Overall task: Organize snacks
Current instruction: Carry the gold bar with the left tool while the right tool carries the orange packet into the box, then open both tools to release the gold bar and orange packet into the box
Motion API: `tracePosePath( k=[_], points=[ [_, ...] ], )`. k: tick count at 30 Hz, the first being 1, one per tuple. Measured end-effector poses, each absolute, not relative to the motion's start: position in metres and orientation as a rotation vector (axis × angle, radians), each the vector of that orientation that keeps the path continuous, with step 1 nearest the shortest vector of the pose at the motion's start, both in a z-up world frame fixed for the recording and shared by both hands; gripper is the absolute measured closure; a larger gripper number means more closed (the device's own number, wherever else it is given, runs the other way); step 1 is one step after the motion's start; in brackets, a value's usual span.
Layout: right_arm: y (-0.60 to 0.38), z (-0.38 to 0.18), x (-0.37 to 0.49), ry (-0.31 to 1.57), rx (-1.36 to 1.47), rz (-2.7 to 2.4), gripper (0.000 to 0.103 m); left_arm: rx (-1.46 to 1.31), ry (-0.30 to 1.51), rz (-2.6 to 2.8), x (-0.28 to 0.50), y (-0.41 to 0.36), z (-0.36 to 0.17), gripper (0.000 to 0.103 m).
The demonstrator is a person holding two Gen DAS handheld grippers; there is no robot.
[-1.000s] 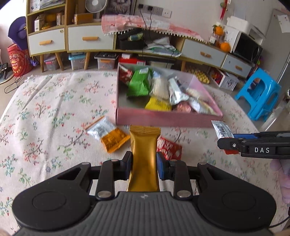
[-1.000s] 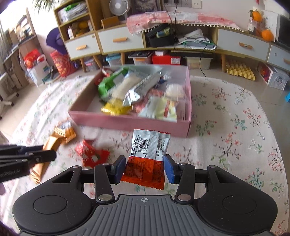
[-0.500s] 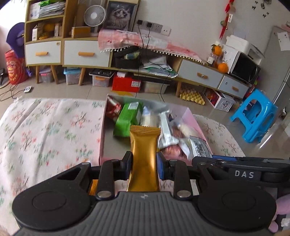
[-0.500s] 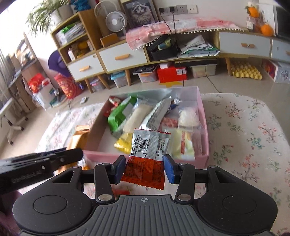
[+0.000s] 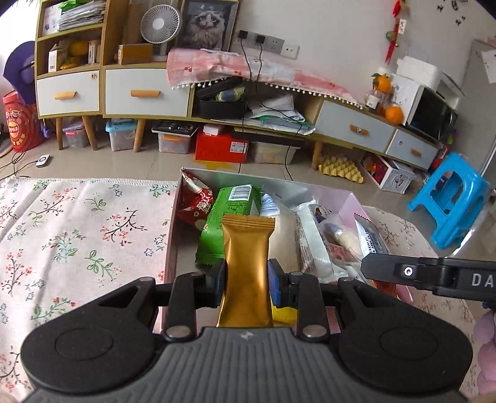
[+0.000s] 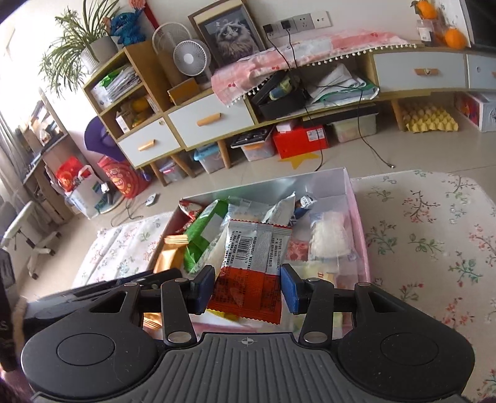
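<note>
Left gripper (image 5: 246, 283) clamps a gold packet (image 5: 246, 266); right gripper (image 6: 248, 288) pinches an orange-and-silver sachet (image 6: 252, 263). Both hang over the pink box (image 6: 361, 248) directly ahead, apparently for dropping in.

It was a lived-in home living room: a low sideboard (image 5: 145, 93) with drawers, a framed cat picture (image 5: 206, 23), a desk fan (image 5: 160, 23), a potted plant (image 6: 83, 40), a blue stool (image 5: 449, 198)
</note>
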State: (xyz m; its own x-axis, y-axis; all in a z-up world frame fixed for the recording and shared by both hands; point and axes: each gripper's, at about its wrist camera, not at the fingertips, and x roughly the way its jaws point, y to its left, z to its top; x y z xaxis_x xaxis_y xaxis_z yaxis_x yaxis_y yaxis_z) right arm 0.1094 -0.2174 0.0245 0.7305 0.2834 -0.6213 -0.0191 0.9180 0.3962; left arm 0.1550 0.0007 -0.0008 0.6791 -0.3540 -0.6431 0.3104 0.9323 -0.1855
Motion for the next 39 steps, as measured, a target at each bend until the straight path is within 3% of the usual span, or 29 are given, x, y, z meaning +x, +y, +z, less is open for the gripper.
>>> tracePosePath(
  k=[16, 18, 20, 35, 39],
  points=[
    [-0.218, 0.003, 0.118, 0.751, 0.421, 0.178, 0.054, 0.009, 0.711, -0.302, 0.162, -0.001, -0.007, 0.076],
    [-0.219, 0.003, 0.118, 0.754, 0.427, 0.179, 0.051, 0.01, 0.714, -0.295, 0.162, -0.001, -0.006, 0.073],
    [-0.219, 0.004, 0.117, 0.756, 0.445, 0.197, 0.042, 0.009, 0.717, -0.293, 0.162, -0.001, -0.006, 0.071],
    [-0.225, 0.021, 0.104, 0.743, 0.522, 0.215, 0.042, 0.034, 0.753, -0.293, 0.145, -0.002, 0.004, 0.052],
    [-0.226, 0.029, 0.092, 0.75, 0.511, 0.202, 0.041, 0.056, 0.754, -0.296, 0.135, -0.003, 0.011, 0.04]
  ],
)
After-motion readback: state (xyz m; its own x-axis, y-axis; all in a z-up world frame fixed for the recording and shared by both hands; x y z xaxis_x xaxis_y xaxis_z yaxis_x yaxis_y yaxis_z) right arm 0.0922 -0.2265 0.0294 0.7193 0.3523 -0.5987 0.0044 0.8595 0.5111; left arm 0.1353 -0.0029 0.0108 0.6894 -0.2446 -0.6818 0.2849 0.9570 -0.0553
